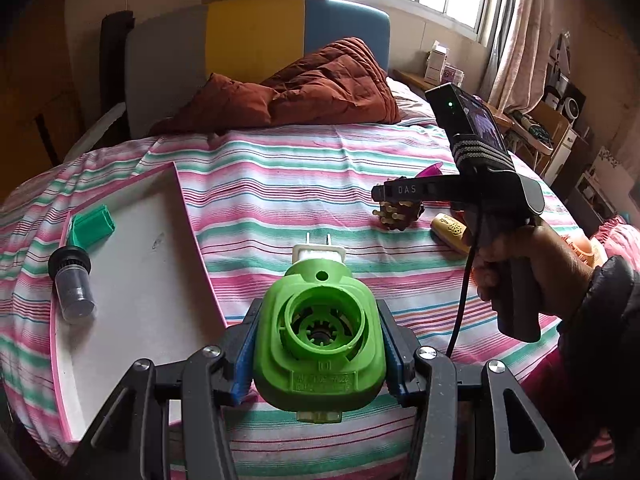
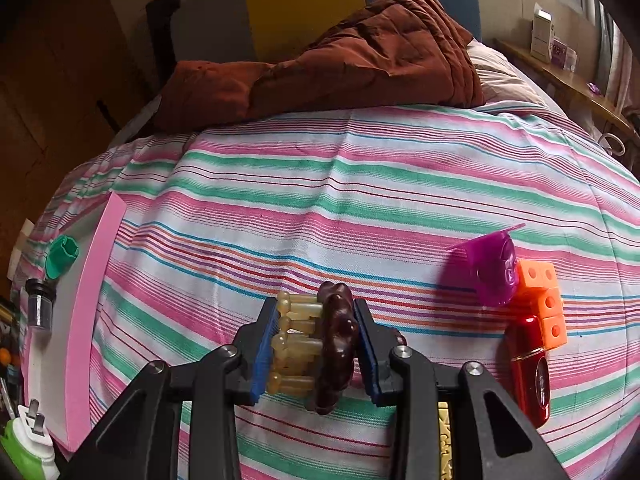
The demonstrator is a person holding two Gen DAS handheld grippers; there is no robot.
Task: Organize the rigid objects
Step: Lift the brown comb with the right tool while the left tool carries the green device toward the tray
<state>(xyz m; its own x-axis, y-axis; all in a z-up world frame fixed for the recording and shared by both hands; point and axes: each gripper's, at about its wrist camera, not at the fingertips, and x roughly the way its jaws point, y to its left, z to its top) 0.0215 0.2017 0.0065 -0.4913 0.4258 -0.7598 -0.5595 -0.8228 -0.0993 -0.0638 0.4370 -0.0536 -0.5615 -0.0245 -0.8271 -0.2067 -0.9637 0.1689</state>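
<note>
Left claw [image 1: 318, 344]: clenched on a green plug-in device [image 1: 320, 332], one blue pad on each flank of its body. The device is hard moulded plastic, hollow at the round socket on its face, so it is probably light and stiff; its smooth, rounded sides could slip, and the flat flanks where the pads press look the safest hold. Two metal prongs [image 1: 319, 239] stick out from its white far end, away from the claw, and should be kept clear of any knock.

The device hangs clear above the striped sheet [image 1: 304, 184], nose tilted downward. Left of the claw lies a white tray with a pink rim [image 1: 188, 216], which already carries a green cap [image 1: 93, 227] and a small dark jar [image 1: 72, 288] on its side.

Right claw [image 2: 316, 344]: clenched on a brown massage brush [image 2: 338, 344] with pale knobbed pegs [image 2: 296, 340]. The brown body looks glossy and rigid; the pegs look rubbery and may give under the left pad, so the grip is likely less firm than on a flat face. From the left wrist view, a hand [image 1: 520, 264] grips the handle, the claw pitched down, the brush just above the sheet.

Right of this claw lie a purple cup [image 2: 486, 272], orange blocks [image 2: 546, 300] and a red case [image 2: 530, 372], close together.
</note>
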